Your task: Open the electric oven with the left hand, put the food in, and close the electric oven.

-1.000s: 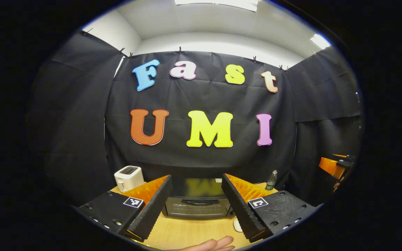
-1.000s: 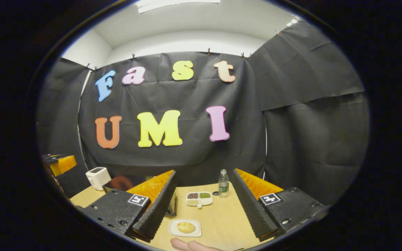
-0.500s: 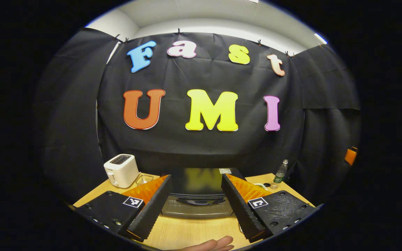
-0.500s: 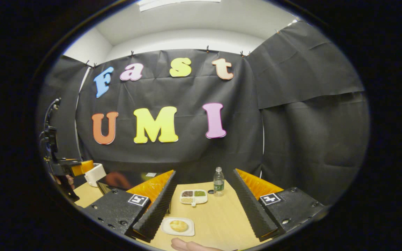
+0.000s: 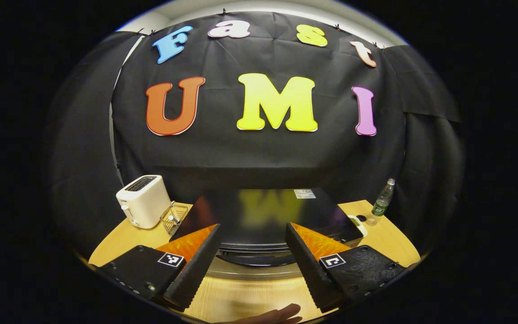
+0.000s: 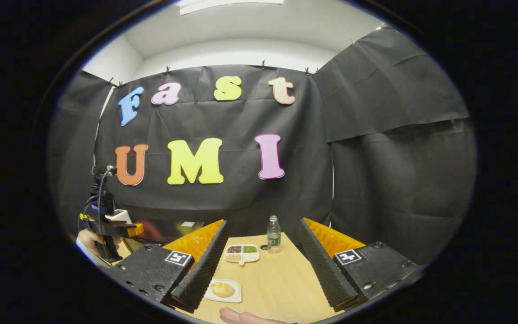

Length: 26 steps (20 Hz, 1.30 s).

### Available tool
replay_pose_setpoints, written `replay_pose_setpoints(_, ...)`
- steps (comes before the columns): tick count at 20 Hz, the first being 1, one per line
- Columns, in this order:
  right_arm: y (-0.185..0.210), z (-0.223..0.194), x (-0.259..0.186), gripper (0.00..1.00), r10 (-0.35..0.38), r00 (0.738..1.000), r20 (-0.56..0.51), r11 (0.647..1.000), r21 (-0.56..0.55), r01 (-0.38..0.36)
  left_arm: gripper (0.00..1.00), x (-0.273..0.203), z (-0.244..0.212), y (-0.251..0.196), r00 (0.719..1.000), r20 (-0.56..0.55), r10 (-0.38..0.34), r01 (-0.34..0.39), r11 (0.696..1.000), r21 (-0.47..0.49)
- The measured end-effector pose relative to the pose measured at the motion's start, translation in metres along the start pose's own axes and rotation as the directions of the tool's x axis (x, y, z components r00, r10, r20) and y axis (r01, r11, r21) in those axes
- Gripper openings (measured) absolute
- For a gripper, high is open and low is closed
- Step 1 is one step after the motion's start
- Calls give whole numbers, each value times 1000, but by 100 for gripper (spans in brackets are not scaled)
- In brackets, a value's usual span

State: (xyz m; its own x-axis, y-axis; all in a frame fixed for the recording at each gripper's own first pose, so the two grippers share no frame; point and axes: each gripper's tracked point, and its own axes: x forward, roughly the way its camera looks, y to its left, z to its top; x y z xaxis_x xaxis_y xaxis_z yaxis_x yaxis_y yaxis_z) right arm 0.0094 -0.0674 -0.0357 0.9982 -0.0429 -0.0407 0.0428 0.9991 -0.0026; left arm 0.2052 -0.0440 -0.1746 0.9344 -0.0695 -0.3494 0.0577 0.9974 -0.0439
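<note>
In the left gripper view, a white toaster (image 5: 143, 200) stands at the far left of the wooden table (image 5: 236, 299), with a small wire basket (image 5: 174, 217) just beside it. The left gripper (image 5: 252, 263) hangs with its jaws spread wide and nothing between them, framing the black electric oven (image 5: 265, 216), which sits at the middle of the table with its long side running left to right and its door and dark handle (image 5: 259, 259) facing the gripper. The door is closed. A plastic water bottle (image 5: 382, 198) stands upright at the far right. In the right gripper view, a hand (image 6: 89, 238) holds the other gripper at the left edge. The right gripper (image 6: 261, 265) is likewise spread wide and empty. Between its fingers lie a white plate (image 6: 223, 290) carrying a round golden piece of food (image 6: 222, 289), and farther back a divided tray (image 6: 242, 253) holding dark, green and pale fillings in separate compartments.
</note>
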Motion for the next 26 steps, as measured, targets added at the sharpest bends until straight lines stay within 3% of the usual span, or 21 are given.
replay_pose_setpoints(7,-7,-3,-4,94,1,1000,3,1000,7,-1,93,16,-34,-17,994,-102,-42,42,999,0)
replay_pose_setpoints(16,-4,-16,-4,95,29,999,-29,999,30,-28,96,6,-49,-18,987,-158,-19,24,999,30)
replay_pose_setpoints(26,13,-31,-3,95,65,996,-56,998,0,-65,96,-37,-77,-21,994,-111,-10,14,999,35)
